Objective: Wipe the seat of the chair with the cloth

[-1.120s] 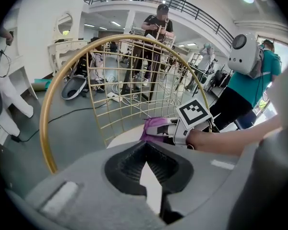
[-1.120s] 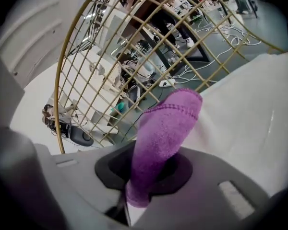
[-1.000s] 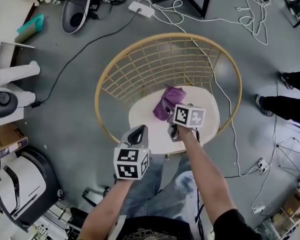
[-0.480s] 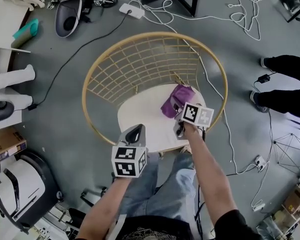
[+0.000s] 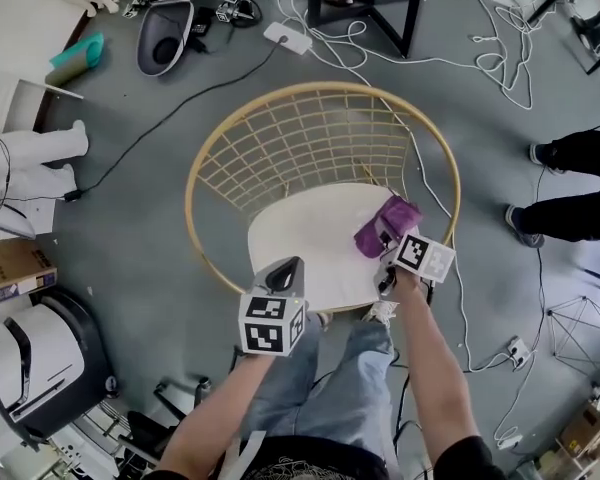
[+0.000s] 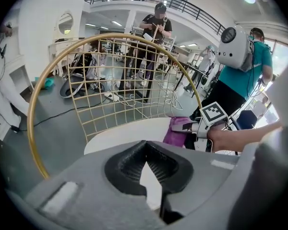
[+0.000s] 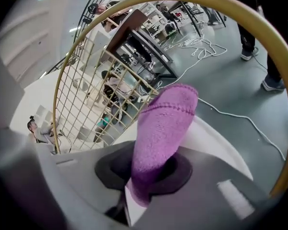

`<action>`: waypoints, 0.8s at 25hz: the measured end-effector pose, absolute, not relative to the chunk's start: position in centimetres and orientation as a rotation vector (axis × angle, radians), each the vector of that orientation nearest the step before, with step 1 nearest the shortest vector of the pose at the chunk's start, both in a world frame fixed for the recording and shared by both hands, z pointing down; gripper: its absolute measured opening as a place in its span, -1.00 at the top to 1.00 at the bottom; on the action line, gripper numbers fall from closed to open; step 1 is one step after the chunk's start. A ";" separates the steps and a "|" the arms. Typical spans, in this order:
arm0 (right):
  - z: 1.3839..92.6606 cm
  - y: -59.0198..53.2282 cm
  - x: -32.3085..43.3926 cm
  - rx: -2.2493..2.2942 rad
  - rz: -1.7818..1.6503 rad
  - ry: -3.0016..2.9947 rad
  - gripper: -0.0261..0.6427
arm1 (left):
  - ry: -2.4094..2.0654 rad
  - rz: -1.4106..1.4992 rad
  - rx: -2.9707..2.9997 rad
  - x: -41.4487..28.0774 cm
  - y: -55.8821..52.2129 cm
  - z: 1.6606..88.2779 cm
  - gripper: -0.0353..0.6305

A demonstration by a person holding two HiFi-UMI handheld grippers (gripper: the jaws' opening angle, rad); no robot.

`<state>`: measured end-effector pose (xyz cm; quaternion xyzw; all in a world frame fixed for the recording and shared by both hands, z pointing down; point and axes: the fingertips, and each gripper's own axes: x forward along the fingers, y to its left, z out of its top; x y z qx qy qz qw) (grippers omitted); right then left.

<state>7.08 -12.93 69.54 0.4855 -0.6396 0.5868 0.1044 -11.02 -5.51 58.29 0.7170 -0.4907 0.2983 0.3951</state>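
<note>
The right gripper (image 5: 392, 253) is clamped on a purple cloth (image 5: 378, 230), its jaws closed round a bunched fold while the rest of the fabric stands out ahead of them in a stiff tongue. In the head view the cloth sits over the far right part of the white round seat (image 5: 305, 238), close to where the chair's gold hoop (image 5: 450, 183) and wire grid back (image 5: 290, 138) come down beside it. That is the main hazard: a stroke carried further right or back would likely run the cloth off the seat's edge or catch its loose end in the grid, and a snag could drag it out of such a narrow pinch. Bunched as it is, little fabric would meet the seat, so the hard jaw tips might scrape the surface instead; whether the cloth touches the seat now I cannot tell. The left gripper (image 5: 283, 273) hovers over the seat's near edge, jaws together and empty, and a broad sweep leftward could knock into it.
</note>
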 end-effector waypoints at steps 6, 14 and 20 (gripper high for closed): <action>67.3 -11.7 2.3 1.295 1.675 -2.003 0.73 | -1.269 0.756 1.802 -13.0 -4.7 58.2 0.91; 65.8 -9.0 -9.3 0.952 1.574 -2.169 0.73 | -1.315 0.747 1.771 -17.1 -4.3 58.4 0.91; 65.8 -6.0 -17.4 0.737 1.498 -2.200 0.73 | -1.322 0.756 1.735 -20.5 -3.4 59.1 0.91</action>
